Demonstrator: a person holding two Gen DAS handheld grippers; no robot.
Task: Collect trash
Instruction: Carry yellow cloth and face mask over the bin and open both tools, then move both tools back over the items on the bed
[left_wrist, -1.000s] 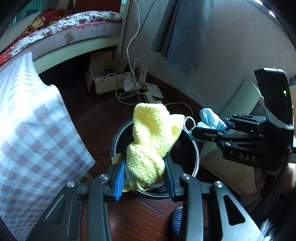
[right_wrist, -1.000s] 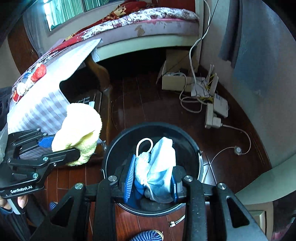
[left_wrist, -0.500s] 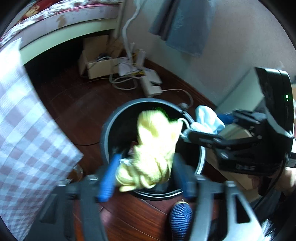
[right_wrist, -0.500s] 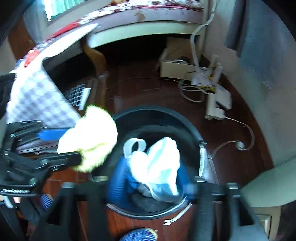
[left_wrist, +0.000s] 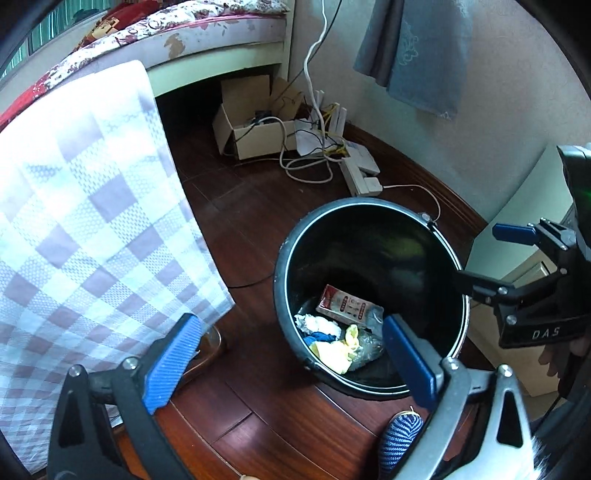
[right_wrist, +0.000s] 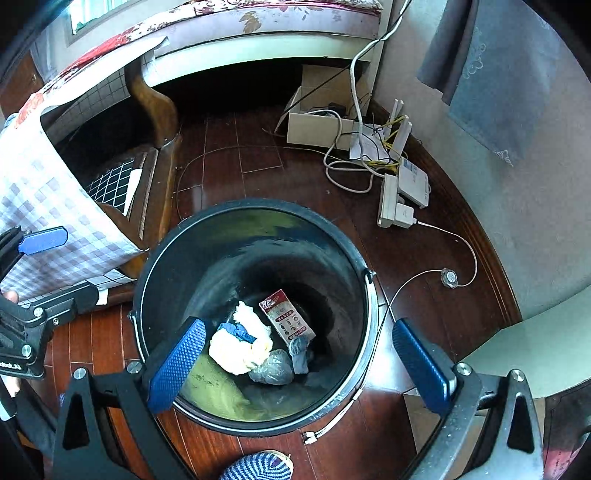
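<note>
right wrist view looks down into the black trash bucket (right_wrist: 255, 236) on the wood floor, right of the checked cloth (right_wrist: 44, 192). the right hand-held gripper (right_wrist: 299, 365) hangs over the near rim, jaws opening wide with nothing between them. the left hand-held gripper (left_wrist: 291, 365) is likewise opening and empty, near the bucket's left rim. the trash lies at the bottom: a yellow cloth (right_wrist: 236, 350), a blue face mask (right_wrist: 238, 330) on it, a red-and-white carton (right_wrist: 288, 319) to the right, a crumpled clear bag (right_wrist: 271, 369) nearest. all of it looks light; cloth, mask and bag soft and limp, best pinched at a bunched fold. the carton seems stiffer, likely crushable, best taken across its narrow sides.
</note>
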